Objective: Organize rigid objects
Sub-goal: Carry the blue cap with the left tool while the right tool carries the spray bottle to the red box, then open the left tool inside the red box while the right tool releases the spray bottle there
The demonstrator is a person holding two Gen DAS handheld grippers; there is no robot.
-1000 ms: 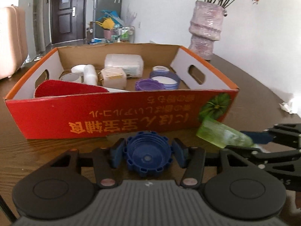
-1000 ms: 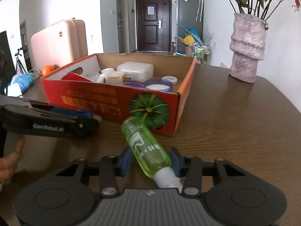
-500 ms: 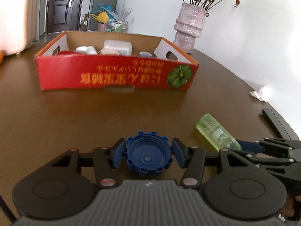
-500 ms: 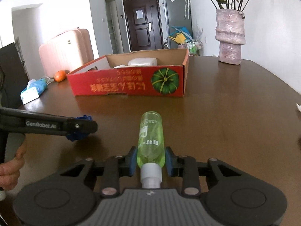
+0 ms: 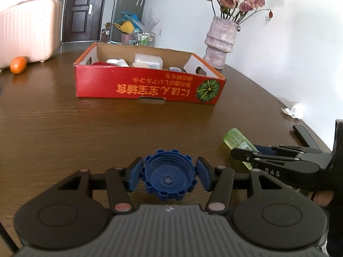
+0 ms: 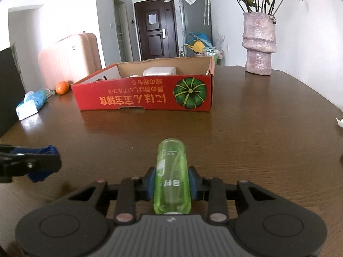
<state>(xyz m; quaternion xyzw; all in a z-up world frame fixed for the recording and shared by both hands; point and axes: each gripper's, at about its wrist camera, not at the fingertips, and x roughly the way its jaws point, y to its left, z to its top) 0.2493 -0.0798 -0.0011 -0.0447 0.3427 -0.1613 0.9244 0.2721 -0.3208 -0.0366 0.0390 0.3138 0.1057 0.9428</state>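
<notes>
Blue cap: clamped between the left gripper's pads, open side facing the camera, above the table.
Green bottle: pinched between the right gripper's pads, its base pointing toward the box, above the tabletop.
Box: red cardboard, well ahead of both grippers, containers inside.
Vase: pink, beyond the box's right end.
Orange: left of the box, beside a pink suitcase.
</notes>
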